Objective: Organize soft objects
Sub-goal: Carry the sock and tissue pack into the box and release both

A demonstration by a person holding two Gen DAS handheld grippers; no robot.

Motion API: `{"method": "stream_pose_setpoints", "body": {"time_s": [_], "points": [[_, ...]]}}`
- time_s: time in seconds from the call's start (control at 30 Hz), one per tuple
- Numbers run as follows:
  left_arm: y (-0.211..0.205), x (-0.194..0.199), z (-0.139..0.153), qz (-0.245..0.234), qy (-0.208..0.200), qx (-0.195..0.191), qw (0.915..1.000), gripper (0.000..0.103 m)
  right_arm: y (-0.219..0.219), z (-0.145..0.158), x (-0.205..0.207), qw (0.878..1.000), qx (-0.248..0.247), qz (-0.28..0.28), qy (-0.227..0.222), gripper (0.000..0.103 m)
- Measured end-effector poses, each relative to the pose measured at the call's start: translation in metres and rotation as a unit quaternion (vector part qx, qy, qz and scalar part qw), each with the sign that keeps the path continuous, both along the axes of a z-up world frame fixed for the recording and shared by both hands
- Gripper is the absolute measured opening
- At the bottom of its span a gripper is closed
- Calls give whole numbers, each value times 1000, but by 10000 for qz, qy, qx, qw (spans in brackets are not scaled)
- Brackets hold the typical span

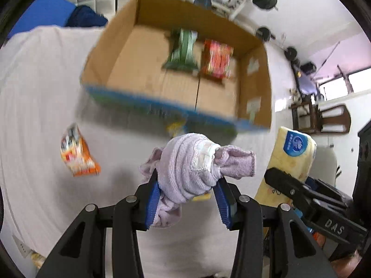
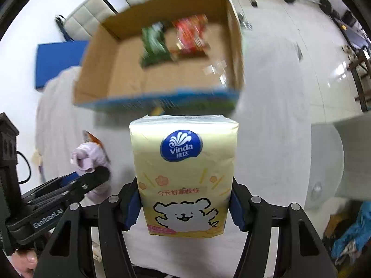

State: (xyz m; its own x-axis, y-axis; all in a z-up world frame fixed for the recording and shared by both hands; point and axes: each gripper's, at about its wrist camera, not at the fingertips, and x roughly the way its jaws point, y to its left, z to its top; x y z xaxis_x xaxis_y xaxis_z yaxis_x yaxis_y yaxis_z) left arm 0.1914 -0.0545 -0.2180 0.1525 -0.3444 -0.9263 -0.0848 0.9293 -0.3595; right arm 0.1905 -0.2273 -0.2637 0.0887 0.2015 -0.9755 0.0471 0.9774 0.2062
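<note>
Left tool point(image 1: 187, 199) pinches bunched lilac cloth point(image 1: 194, 162).

A white-draped surface point(image 1: 41, 106) carries everything here. On it sits an open cardboard box point(image 1: 143, 69), blue along its near edge and blurred in both views. Left of the box, well apart, an orange packet point(image 1: 77, 156) lies flat on the cloth.

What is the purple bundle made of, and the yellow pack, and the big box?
The purple bundle looks like soft ribbed knit cloth, with stitched hems. The yellow pack seems wrapped in thin, smooth printed plastic, probably over tissues. The big box looks like matte brown cardboard, with a printed blue front.
</note>
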Motion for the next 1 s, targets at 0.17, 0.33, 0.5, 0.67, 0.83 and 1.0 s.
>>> {"method": "stream_pose_setpoints", "body": {"time_s": [0.17,0.33,0.5,0.67,0.83,1.0], "points": [[9,56,10,160,-94,-139,9997,41,1,23,51,9993,-148,-12,-348,65],[24,113,-3,316,104,-216,9992,41,4,10,105,9988,-334,-140,-316,65],[31,168,-20,520,216,-195,9982,41,12,-35,145,9983,-498,-299,-47,65],[27,217,-49,431,369,82,9984,41,23,-92,173,9966,-682,-383,266,65],[26,243,-76,360,545,279,9975,41,28,-132,189,9955,-747,-281,515,65],[27,256,-100,256,703,453,9962,41,36,-155,191,9935,-888,-76,707,65]]}}
